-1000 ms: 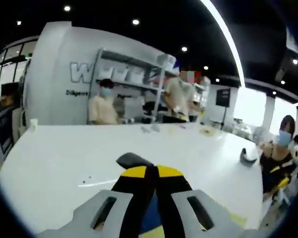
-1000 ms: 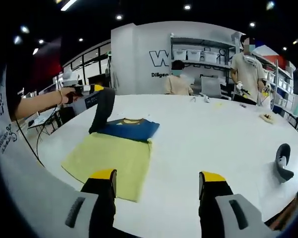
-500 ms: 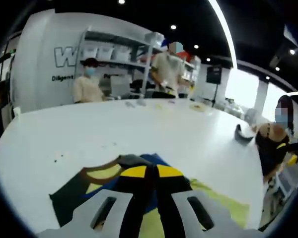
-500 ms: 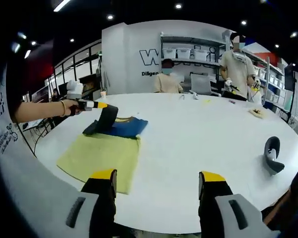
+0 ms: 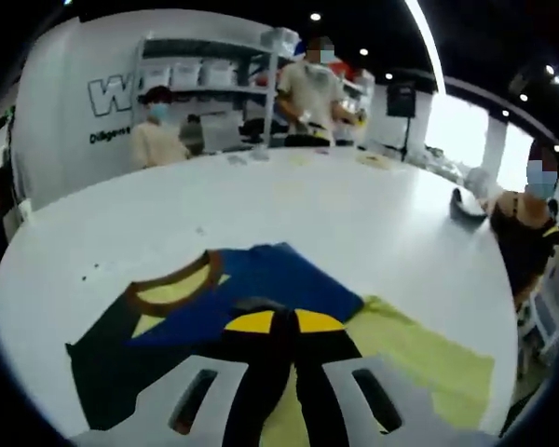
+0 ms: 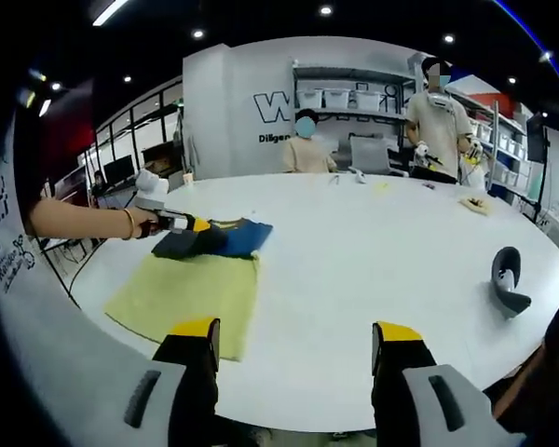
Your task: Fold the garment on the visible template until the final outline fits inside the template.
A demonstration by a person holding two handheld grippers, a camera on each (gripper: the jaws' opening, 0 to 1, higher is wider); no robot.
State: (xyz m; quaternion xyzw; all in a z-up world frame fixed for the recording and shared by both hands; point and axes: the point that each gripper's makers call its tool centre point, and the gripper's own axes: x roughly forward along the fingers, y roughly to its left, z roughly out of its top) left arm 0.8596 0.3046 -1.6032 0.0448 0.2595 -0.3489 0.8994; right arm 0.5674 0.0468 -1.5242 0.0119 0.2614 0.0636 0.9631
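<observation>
The garment (image 5: 261,279) is a blue shirt with black sleeves and a brown-edged yellow collar (image 5: 172,291). It lies on the far end of the flat yellow template (image 5: 419,358) on the white table (image 5: 289,200). My left gripper (image 5: 275,321) is shut on a dark fold of the garment, low over the cloth. From the right gripper view, the left gripper (image 6: 172,222) rests on the garment (image 6: 233,237) at the template (image 6: 191,289) far edge, held by a hand. My right gripper (image 6: 296,340) stands open near the table's front edge, holding nothing.
A black curved object (image 6: 506,279) lies on the table at the right. Small items (image 6: 475,207) sit at the far side. People stand by the shelves (image 6: 354,98) behind the table, and another person (image 5: 531,233) sits at its right edge.
My left gripper has come down from its raised position, laying the black part of the garment it holds onto the blue cloth. The right gripper has stayed open near the front edge.
</observation>
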